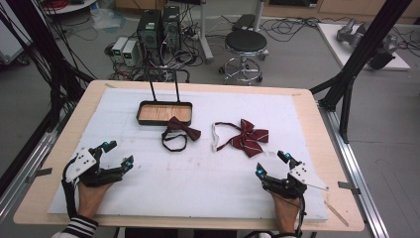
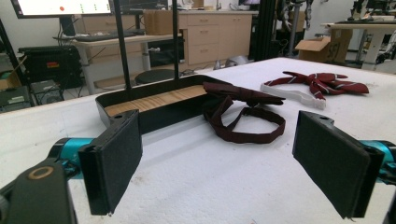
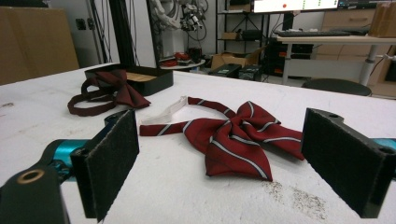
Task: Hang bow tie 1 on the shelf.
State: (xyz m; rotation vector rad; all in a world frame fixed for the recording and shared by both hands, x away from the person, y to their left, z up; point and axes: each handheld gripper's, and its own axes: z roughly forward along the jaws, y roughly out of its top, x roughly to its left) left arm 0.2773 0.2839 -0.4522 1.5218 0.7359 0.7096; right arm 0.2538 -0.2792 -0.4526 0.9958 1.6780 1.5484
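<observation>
A dark maroon bow tie [image 1: 179,131] [image 2: 243,105] [image 3: 109,89] with a looped strap lies mid-table, its bow resting against the front wall of a black tray [image 1: 165,112] [image 2: 154,105] [image 3: 140,77] with a wooden floor. To its right lies a red striped bow tie [image 1: 247,136] [image 2: 320,81] [image 3: 236,135] with a white strap. My left gripper [image 1: 118,154] [image 2: 224,163] rests open near the front left, empty. At the front right my right gripper [image 1: 271,163] [image 3: 219,163] stands open, empty, facing the striped tie.
A white mat [image 1: 198,168] covers the wooden table [image 1: 317,124]. Two thin black posts [image 1: 163,87] rise from the tray's far wall. Beyond the table stand a black stool [image 1: 245,44], computer towers [image 1: 158,29] and dark frame legs [image 1: 356,59].
</observation>
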